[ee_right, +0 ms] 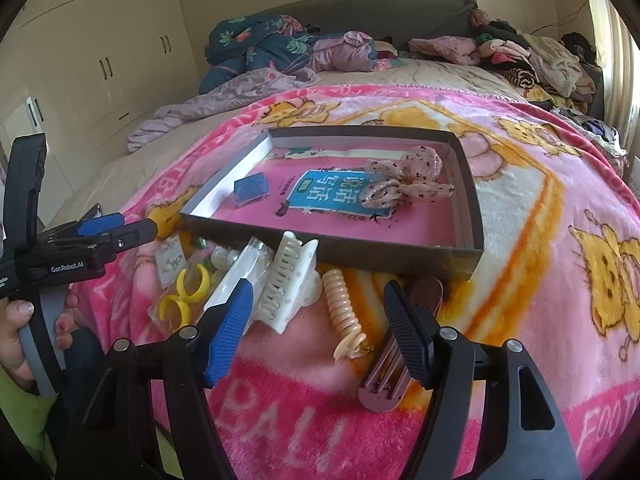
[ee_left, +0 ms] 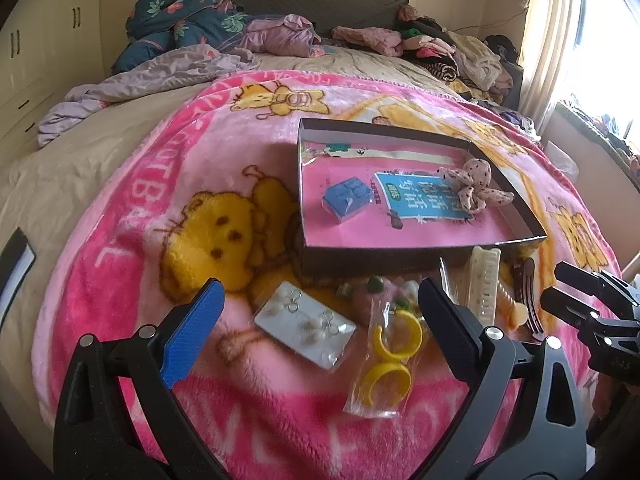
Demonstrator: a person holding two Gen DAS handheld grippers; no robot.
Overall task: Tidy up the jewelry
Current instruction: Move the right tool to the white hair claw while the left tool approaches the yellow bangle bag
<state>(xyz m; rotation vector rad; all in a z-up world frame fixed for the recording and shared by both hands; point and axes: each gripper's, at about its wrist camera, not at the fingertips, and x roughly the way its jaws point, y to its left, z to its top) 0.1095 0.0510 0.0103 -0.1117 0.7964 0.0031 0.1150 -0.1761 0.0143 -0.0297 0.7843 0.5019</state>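
Readable writing: "GenRobot.AI" in white on the side of the left gripper (ee_right: 132,226), seen from the right wrist view; large pale letters woven into the pink blanket (ee_left: 132,184), reading partly "BALL" and "FOOT"; a blue label with Chinese characters on the floor of the box (ee_left: 424,240), not legible enough to transcribe. Left gripper (ee_left: 320,316): jaws wide apart, nothing between the pads. Just ahead of it and between its fingers lie a white earring card (ee_left: 306,330) and a clear packet of yellow rings (ee_left: 390,360), both flat on the blanket. Right gripper (ee_right: 318,326): jaws partly open, empty. Directly between its fingers lies a beige spiral hair tie (ee_right: 344,316); a white claw clip (ee_right: 288,284) is just beside its left finger, a brown comb clip (ee_right: 400,356) touching or under its right finger. Box sits beyond both grippers, near wall close to the loose pieces; inside are a blue case (ee_right: 251,190) and a dotted fabric scrunchie (ee_right: 404,184). Open blanket lies to the right of the right gripper.
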